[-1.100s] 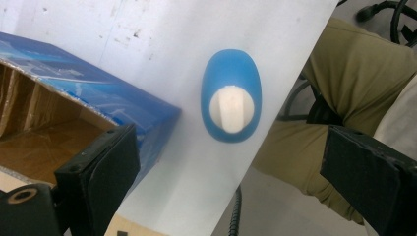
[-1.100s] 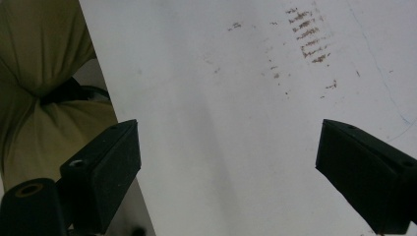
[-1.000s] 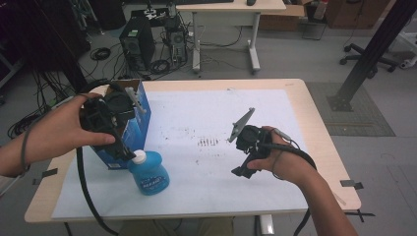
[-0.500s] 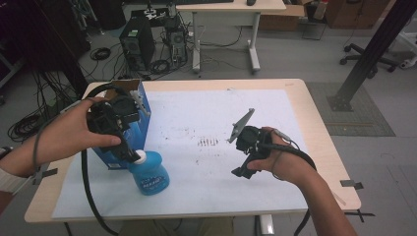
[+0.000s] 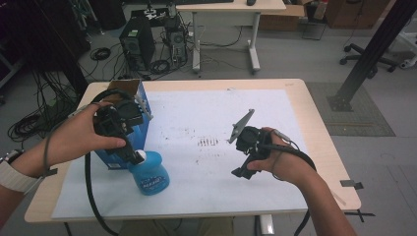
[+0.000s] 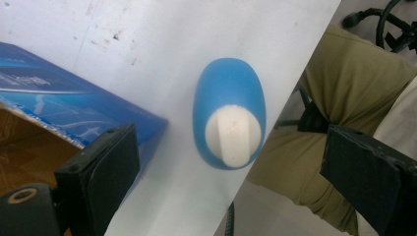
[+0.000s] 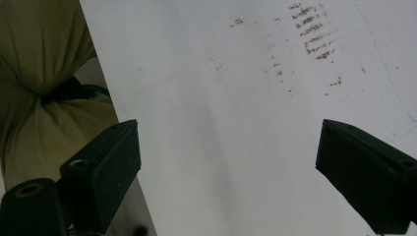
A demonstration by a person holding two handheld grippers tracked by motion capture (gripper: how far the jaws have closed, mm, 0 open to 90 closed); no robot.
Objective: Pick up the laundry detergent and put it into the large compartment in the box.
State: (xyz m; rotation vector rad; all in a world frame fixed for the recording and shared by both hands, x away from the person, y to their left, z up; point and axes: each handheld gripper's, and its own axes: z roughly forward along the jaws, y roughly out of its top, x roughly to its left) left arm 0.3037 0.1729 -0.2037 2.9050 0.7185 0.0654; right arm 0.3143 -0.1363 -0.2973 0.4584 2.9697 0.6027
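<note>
A blue bottle (image 5: 150, 174) with a white cap (image 6: 232, 135) stands upright on the white sheet, touching the front corner of a blue carton (image 5: 140, 98). My left gripper (image 5: 132, 156) hangs just above the cap, pointing down. In the left gripper view it is open (image 6: 236, 162), with the bottle (image 6: 228, 98) seen from above between the wide jaws and untouched. The carton (image 6: 64, 108) lies beside the left jaw, its brown inside showing. My right gripper (image 5: 241, 172) is held low over the sheet at the right. Its jaws stand open (image 7: 226, 162) over bare paper.
The white sheet (image 5: 206, 113) covers most of the wooden table (image 5: 319, 128) and carries a patch of dark smudges (image 5: 209, 142). The person's trousers (image 6: 344, 88) show past the table's near edge. Desks, computers and cables stand on the floor beyond.
My left gripper has moved a little to the right and now sits over the bottle's cap. The right gripper has stayed where it was.
</note>
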